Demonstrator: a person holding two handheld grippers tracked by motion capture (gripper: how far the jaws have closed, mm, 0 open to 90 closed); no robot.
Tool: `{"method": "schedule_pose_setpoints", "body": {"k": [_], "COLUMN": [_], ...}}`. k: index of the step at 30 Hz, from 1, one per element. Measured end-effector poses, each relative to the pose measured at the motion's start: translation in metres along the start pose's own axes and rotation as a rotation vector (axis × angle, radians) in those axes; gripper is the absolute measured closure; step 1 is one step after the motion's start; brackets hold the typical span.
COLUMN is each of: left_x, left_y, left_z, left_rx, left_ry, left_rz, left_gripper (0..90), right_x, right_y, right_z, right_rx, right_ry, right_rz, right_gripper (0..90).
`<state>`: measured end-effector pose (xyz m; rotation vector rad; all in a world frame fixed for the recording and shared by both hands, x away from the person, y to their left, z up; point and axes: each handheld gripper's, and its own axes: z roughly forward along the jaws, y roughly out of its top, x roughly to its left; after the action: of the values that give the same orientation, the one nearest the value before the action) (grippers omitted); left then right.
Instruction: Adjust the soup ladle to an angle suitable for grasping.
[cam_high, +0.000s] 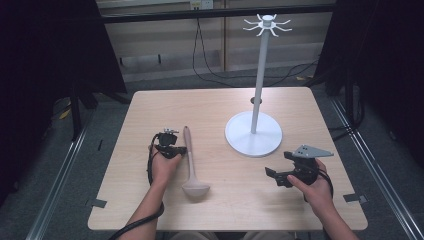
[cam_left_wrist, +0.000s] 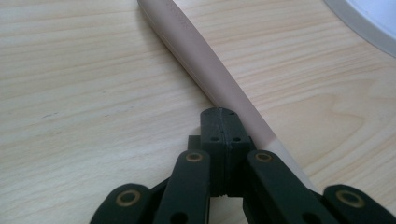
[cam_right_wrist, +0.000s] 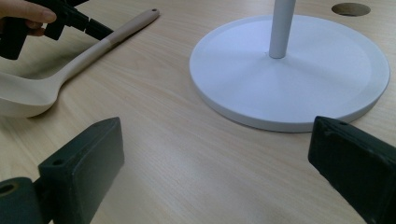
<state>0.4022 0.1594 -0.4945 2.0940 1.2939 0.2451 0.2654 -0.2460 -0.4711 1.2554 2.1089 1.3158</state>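
Two grippers, one ladle, one hook stand.

Nearest, the right gripper (cam_high: 276, 176) sat with jaws spread wide and empty. Beside it, the ladle (cam_high: 190, 162) lay flat on the table (cam_high: 220, 105); the left gripper (cam_high: 182, 149) touched its handle, jaws pressed together. Reopening and straddling the handle squarely seemed wise. Farthest stood the white stand (cam_high: 253, 134).

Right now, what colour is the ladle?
Pale beige ladle, darker tan toward the handle end; right gripper view.
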Motion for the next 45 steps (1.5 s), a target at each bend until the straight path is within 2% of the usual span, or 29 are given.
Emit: {"method": "schedule_pose_setpoints", "body": {"k": [2, 4, 13, 25, 36, 45], "left_x": [-0.002, -0.005, -0.017, -0.014, -0.017, -0.024], "left_y": [0.000, 0.002, 0.006, 0.007, 0.013, 0.020], "left_z": [0.001, 0.002, 0.006, 0.005, -0.004, -0.014], "left_rx": [-0.005, 0.002, 0.006, 0.019, 0.039, 0.078], "left_ry": [-0.004, -0.002, -0.016, -0.013, -0.004, -0.007], "left_rz": [-0.002, 0.018, 0.042, 0.021, 0.005, 0.016], "left_gripper": [89.4, 89.0, 87.7, 82.2, 70.6, 58.2], "right_x": [0.000, 0.000, 0.002, 0.003, 0.003, 0.004], "right_y": [0.000, 0.000, 0.001, 0.001, 0.001, 0.002], "right_z": [0.000, 0.000, 0.001, 0.001, 0.001, 0.000], "right_rx": [-0.002, -0.004, 0.002, 0.001, 0.003, -0.002], "right_ry": [0.001, 0.003, 0.006, 0.006, 0.005, 0.007], "right_rz": [-0.001, -0.002, -0.007, -0.012, -0.008, -0.011], "right_gripper": [3.2, 3.2, 3.2, 3.2, 3.2, 3.2]}}
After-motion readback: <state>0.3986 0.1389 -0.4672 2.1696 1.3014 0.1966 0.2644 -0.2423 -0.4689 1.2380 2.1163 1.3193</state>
